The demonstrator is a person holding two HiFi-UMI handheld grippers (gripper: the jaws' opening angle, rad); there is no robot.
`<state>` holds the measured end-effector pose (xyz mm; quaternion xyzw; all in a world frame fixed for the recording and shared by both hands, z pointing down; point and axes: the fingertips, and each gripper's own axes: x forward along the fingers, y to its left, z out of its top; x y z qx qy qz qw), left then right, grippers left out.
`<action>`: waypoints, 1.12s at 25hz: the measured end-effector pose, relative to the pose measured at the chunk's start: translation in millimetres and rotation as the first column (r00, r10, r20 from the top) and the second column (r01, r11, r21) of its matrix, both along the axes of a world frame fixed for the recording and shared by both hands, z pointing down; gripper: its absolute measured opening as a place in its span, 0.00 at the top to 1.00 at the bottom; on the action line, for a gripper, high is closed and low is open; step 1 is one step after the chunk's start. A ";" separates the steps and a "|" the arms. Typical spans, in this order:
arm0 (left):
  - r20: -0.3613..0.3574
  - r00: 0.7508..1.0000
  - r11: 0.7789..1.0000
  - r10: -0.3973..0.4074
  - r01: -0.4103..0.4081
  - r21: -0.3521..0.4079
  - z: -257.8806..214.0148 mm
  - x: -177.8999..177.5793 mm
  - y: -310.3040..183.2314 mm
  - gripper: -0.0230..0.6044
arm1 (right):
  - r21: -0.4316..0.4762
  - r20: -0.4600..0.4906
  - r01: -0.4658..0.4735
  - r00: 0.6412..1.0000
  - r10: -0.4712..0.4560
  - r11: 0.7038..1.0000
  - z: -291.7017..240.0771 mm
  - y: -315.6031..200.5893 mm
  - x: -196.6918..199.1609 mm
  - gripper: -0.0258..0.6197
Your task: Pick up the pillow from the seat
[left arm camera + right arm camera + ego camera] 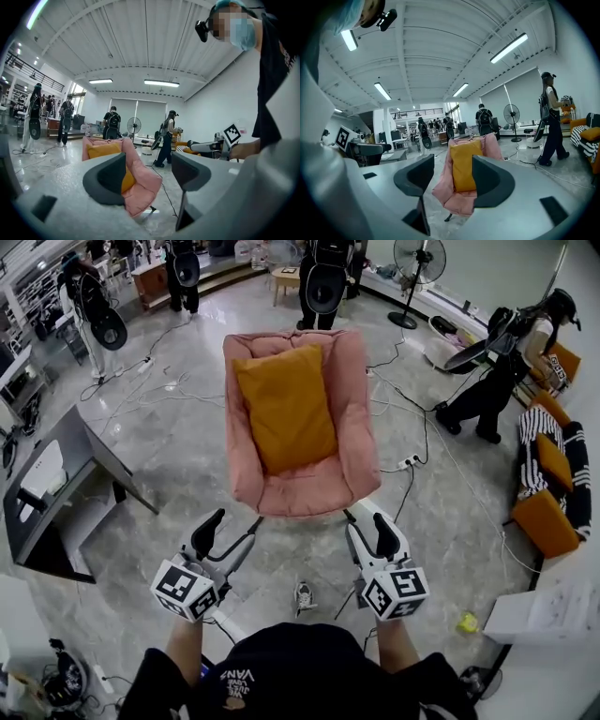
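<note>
Orange pillow [285,407] on pink chair [347,418]; black-and-white striped cushion [538,442] on orange sofa [546,521]

light: bright ceiling strips | floor glare | edges: fisheye-warped

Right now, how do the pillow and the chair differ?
Colour: the pillow is mustard orange, while the chair is pink.
Size: the pillow is clearly smaller, and the chair wraps around it on both sides.
Pose: the pillow leans against the chair's back with its lower edge on the seat, while the chair stands on the floor.
Shared: both look soft and padded.
</note>
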<state>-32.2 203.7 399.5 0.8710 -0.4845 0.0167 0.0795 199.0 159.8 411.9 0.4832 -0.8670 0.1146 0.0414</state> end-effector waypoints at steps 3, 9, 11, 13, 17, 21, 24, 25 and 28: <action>0.000 1.000 1.000 -0.024 0.024 -0.010 2.4 4.9 -21.2 0.48 | -0.009 0.003 0.023 1.000 -0.023 1.000 2.2 -24.9 4.4 0.59; 0.000 0.997 0.997 -0.080 0.080 -0.020 5.5 12.5 -56.8 0.48 | -0.023 0.006 0.065 0.998 -0.065 0.998 8.3 -69.6 12.5 0.59; -0.002 0.994 0.994 -0.107 0.107 -0.023 6.7 11.5 -66.5 0.48 | -0.025 0.010 0.082 0.997 -0.082 0.996 10.6 -84.4 12.2 0.59; 0.001 0.992 0.992 -0.127 0.127 -0.027 9.3 9.8 -75.5 0.48 | -0.029 0.014 0.094 0.996 -0.094 0.995 13.7 -98.6 12.1 0.59; 0.013 0.991 0.990 -0.135 0.135 -0.028 11.9 5.6 -91.6 0.48 | -0.035 0.024 0.104 0.994 -0.103 0.994 14.6 -122.5 7.9 0.59; 0.007 0.990 0.989 -0.143 0.143 -0.029 17.3 -5.0 -109.3 0.48 | -0.046 0.026 0.102 0.995 -0.101 0.994 22.7 -139.1 1.4 0.59; -0.005 0.990 0.990 -0.138 0.137 -0.041 25.2 -17.8 -128.4 0.48 | -0.054 0.016 0.090 0.996 -0.089 0.995 27.8 -156.6 -9.8 0.59; -0.011 0.991 0.990 -0.133 0.132 -0.047 27.7 -23.7 -136.4 0.48 | -0.055 0.013 0.082 0.997 -0.082 0.995 27.9 -163.1 -14.9 0.59; -0.022 0.994 0.993 -0.105 0.104 -0.064 29.6 -41.4 -166.7 0.48 | -0.063 0.007 0.047 0.999 -0.047 0.997 25.0 -184.1 -30.1 0.59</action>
